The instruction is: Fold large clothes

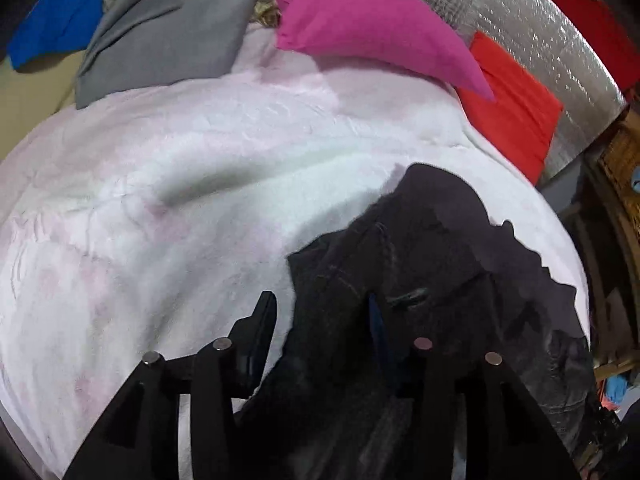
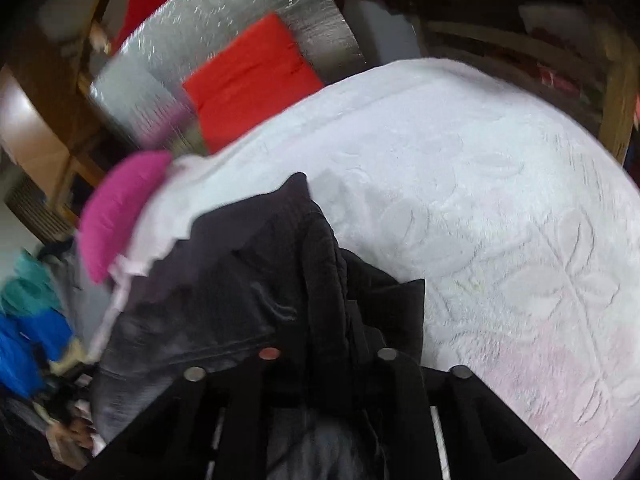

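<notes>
A large black garment (image 1: 432, 264) hangs bunched over a white fleece blanket (image 1: 180, 200). In the left wrist view my left gripper (image 1: 320, 320) has its fingers spread, with a fold of the black cloth lying between them; the left finger (image 1: 260, 328) stands clear of the cloth. In the right wrist view the black garment (image 2: 260, 272) fills the space at my right gripper (image 2: 328, 344). Its fingertips are buried in the cloth, so the jaw gap is hidden. The view is blurred.
A folded grey garment (image 1: 168, 32), a magenta one (image 1: 360, 24) and a red one (image 1: 516, 108) lie at the blanket's far edge. Blue and teal clothes (image 1: 60, 20) sit at far left. A silver foil mat (image 2: 224, 24) and wooden furniture (image 2: 616, 92) lie beyond the bed.
</notes>
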`<control>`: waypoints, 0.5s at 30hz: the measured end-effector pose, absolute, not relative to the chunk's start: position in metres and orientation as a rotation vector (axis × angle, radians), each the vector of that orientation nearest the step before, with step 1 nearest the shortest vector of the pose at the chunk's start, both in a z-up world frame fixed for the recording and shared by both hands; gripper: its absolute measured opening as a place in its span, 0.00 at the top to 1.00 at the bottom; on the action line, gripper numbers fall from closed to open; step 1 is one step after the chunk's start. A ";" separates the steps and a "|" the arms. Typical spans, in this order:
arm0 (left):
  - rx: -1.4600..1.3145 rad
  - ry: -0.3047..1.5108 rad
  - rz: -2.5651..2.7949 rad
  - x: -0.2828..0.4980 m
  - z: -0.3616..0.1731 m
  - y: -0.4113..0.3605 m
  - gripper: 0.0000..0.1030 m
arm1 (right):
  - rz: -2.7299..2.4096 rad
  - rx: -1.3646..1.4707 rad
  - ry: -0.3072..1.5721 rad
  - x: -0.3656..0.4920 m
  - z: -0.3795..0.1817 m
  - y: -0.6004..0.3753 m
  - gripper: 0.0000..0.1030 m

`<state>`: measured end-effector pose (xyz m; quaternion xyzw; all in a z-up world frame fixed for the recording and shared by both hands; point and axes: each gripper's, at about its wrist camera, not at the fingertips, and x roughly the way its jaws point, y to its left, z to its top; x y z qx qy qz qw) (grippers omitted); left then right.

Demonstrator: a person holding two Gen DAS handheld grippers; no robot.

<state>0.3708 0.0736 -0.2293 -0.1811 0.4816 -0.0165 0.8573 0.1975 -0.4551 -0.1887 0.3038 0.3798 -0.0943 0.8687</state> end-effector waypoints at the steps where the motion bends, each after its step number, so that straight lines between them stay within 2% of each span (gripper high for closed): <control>1: -0.370 0.997 -0.033 0.366 -0.225 0.076 0.52 | -0.201 0.683 0.795 0.192 -0.189 -0.461 0.56; 2: -0.352 0.986 -0.029 0.362 -0.221 0.076 0.52 | -0.208 0.723 0.785 0.187 -0.188 -0.466 0.32; 3: -0.320 0.965 -0.025 0.355 -0.215 0.076 0.52 | -0.217 0.745 0.764 0.183 -0.187 -0.466 0.28; 5: -0.251 0.918 -0.023 0.342 -0.203 0.073 0.49 | -0.234 0.741 0.702 0.174 -0.176 -0.471 0.28; 7: -0.181 0.876 -0.022 0.332 -0.195 0.067 0.33 | -0.239 0.710 0.703 0.174 -0.170 -0.465 0.28; 8: -0.149 0.863 -0.012 0.329 -0.193 0.065 0.31 | -0.236 0.711 0.707 0.174 -0.172 -0.464 0.28; 11: -0.080 0.884 0.035 0.327 -0.199 0.062 0.31 | -0.271 0.727 0.794 0.186 -0.188 -0.465 0.28; 15: -0.012 0.904 0.039 0.325 -0.208 0.053 0.31 | -0.198 0.898 0.911 0.199 -0.219 -0.472 0.28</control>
